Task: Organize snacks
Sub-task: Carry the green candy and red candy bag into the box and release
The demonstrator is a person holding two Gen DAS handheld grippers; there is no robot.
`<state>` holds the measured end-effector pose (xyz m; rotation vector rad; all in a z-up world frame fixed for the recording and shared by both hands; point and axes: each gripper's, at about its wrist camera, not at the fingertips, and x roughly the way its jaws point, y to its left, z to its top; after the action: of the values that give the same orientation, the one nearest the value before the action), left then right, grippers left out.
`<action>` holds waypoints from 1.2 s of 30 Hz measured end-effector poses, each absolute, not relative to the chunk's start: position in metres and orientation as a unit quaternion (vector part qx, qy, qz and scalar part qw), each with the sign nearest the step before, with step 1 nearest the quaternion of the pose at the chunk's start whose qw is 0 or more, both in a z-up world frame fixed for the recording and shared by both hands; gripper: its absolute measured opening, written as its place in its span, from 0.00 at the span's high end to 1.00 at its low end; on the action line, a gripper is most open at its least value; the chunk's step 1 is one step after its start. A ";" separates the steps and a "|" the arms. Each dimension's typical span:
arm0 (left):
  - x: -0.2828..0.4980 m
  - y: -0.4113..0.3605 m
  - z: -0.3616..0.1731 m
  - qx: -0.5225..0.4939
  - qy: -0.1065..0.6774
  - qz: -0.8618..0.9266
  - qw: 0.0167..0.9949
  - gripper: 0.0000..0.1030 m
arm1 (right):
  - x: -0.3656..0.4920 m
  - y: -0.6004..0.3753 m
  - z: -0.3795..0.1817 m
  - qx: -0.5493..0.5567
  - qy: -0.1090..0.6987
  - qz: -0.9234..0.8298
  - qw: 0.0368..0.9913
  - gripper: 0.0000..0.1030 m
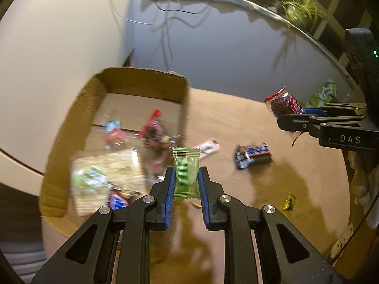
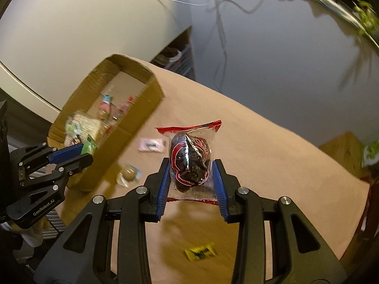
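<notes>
My left gripper (image 1: 186,177) is shut on a small green snack packet (image 1: 186,172), held upright just right of the cardboard box (image 1: 146,78). The box holds several wrapped snacks. My right gripper (image 2: 191,175) is shut on a clear, red-edged packet of dark dried fruit (image 2: 189,163), above the brown table. In the left wrist view the right gripper (image 1: 291,116) shows at the right edge with that packet (image 1: 283,105). In the right wrist view the left gripper (image 2: 83,152) hangs by the box's (image 2: 132,127) near wall with the green packet (image 2: 89,145).
Loose on the table (image 1: 236,201) lie a pink-white packet (image 1: 207,148), a dark blue bar (image 1: 252,156) and a yellow candy (image 1: 289,201). A green carton (image 1: 323,93) stands at the far right. Cables hang down the grey wall. A plant (image 1: 299,9) sits on a ledge.
</notes>
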<state>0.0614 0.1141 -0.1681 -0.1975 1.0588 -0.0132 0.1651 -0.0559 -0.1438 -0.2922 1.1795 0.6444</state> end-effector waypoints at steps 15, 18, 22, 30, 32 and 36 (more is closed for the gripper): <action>0.058 0.175 -0.164 -0.117 0.497 0.046 0.859 0.82 | 0.169 0.033 -0.142 -0.176 0.534 0.348 0.750 0.64; 0.058 0.181 -0.164 -0.120 0.495 0.050 0.859 0.82 | 0.170 0.047 -0.146 -0.184 0.534 0.355 0.745 0.64; 0.058 0.187 -0.163 -0.120 0.493 0.055 0.860 0.82 | 0.169 0.065 -0.152 -0.194 0.535 0.362 0.739 0.64; 0.059 0.194 -0.164 -0.124 0.492 0.058 0.860 0.82 | 0.170 0.085 -0.156 -0.206 0.533 0.371 0.732 0.64; 0.060 0.197 -0.164 -0.125 0.492 0.059 0.859 0.82 | 0.171 0.088 -0.157 -0.208 0.532 0.372 0.732 0.63; 0.060 0.200 -0.164 -0.127 0.492 0.061 0.859 0.81 | 0.172 0.092 -0.156 -0.210 0.528 0.373 0.734 0.51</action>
<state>0.0605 0.2001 -0.1641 -0.2669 1.0339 0.1280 0.1720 0.0923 -0.1556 -0.4618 1.1610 0.8199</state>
